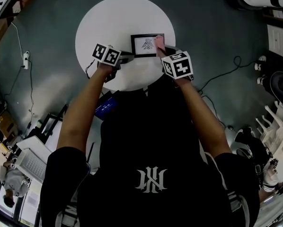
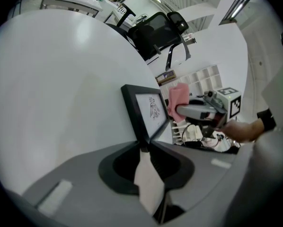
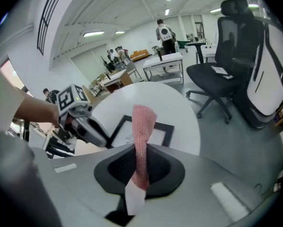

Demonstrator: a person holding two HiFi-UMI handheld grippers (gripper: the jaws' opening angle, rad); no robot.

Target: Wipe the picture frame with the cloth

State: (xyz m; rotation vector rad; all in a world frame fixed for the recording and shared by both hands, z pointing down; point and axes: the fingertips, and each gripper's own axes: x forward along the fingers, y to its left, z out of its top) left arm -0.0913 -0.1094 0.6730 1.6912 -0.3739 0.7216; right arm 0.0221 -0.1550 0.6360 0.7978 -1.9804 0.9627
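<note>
Seen from above, the picture frame [image 1: 147, 45] sat on the round table [image 1: 103, 22]. The left gripper [image 2: 145, 148] was clamped on its corner — steadying it. The right gripper [image 3: 137, 174] pinched the pink cloth [image 3: 142, 126] at the frame's edge — the wipe apparently starting, calling for a stroke across its face.

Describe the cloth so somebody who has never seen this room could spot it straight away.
Start at the round white table and find the black frame on it. The cloth is the narrow strip pinched in the right gripper, sticking up by the frame's right edge in the head view. It is the only pink thing there, soft against the hard black and white.
</note>
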